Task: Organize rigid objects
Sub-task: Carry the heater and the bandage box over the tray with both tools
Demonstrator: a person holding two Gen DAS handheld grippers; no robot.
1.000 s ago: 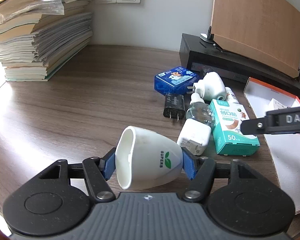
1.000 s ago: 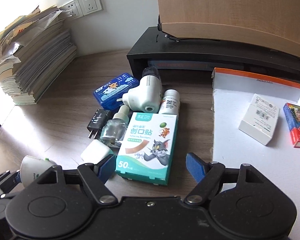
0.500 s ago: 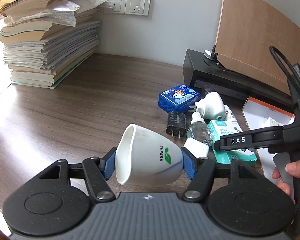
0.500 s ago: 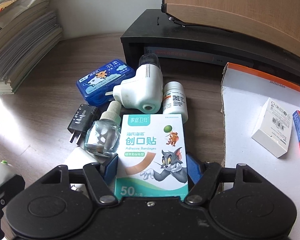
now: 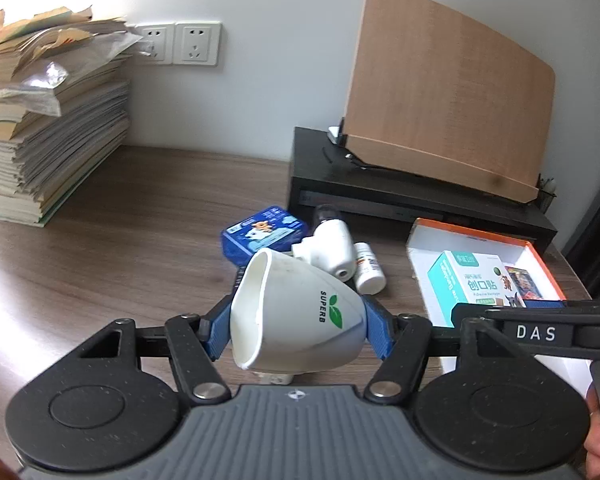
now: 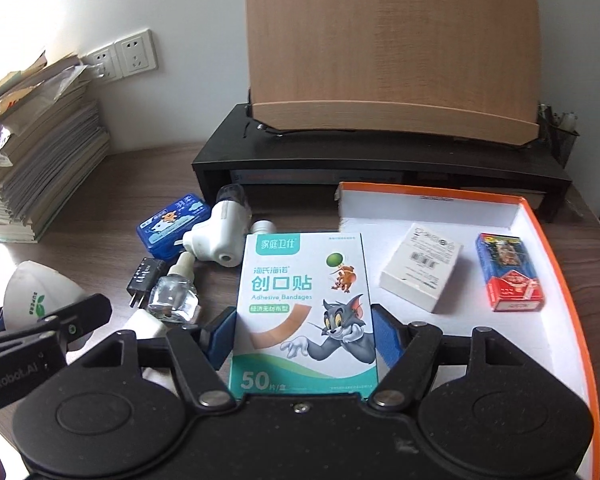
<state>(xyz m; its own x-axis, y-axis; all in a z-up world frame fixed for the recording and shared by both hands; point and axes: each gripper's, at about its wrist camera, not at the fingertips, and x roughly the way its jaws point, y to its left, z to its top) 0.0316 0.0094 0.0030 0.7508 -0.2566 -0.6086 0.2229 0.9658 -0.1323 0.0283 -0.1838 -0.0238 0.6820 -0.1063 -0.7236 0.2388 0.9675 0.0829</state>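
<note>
Office desk: book stack, wall sockets

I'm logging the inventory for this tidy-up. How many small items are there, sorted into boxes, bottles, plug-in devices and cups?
Boxes: 4 (bandage box, white box, red box, blue box)
Bottles: 2 (pill bottle, clear bottle)
Plug-in devices: 3 (black charger, white charger, vaporizer)
Cups: 1 (white cup)
Total: 10

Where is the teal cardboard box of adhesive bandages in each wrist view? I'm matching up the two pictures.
Left wrist: teal cardboard box of adhesive bandages at right, over the orange-rimmed white tray.
Right wrist: bottom centre, gripped in the right claw.
Shared landmark: blue plastic case with cartoon label.
</note>
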